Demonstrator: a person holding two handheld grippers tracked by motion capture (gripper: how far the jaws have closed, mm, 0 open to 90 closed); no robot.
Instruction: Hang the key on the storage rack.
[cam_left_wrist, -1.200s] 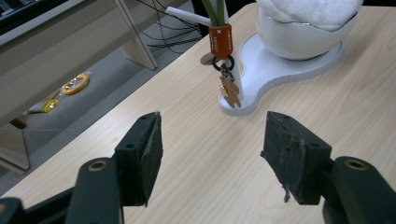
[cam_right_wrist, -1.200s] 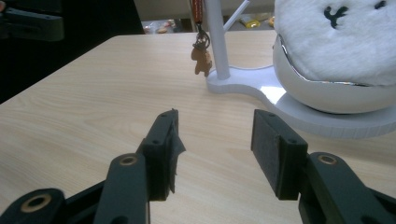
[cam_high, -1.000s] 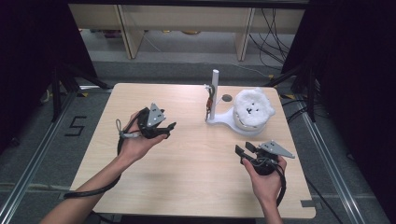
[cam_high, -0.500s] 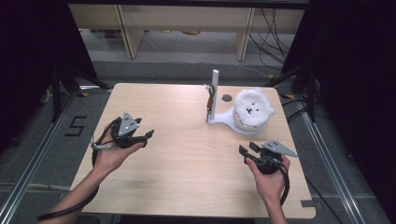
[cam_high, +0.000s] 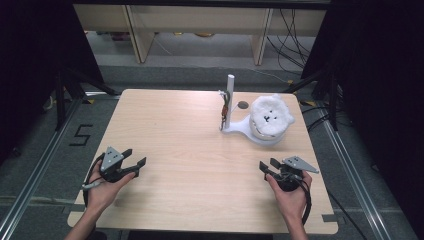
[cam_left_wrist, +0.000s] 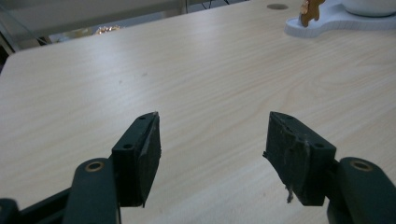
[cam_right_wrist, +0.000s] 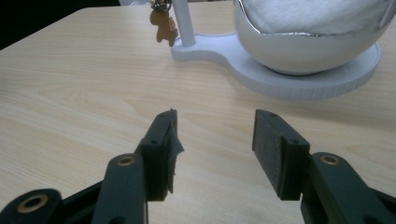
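left gripper (cam_high: 134, 163) jaws apart, nothing between, near-left over table (cam_high: 190, 150) | right gripper (cam_high: 270, 166) jaws apart, empty, near-right | white stand (cam_high: 235, 127) far-right, well apart from both, 1 post (cam_high: 229, 100), keychain figure (cam_right_wrist: 163, 25) hanging on it, fluffy white bowl (cam_high: 270, 120) on its base

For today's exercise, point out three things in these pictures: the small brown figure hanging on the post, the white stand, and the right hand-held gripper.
Small brown figure (cam_right_wrist: 163, 27): right gripper view, on its body.
White stand (cam_high: 239, 129): high view, on its flat base.
Right hand-held gripper (cam_right_wrist: 215, 135): right gripper view, midway between its open fingertips.
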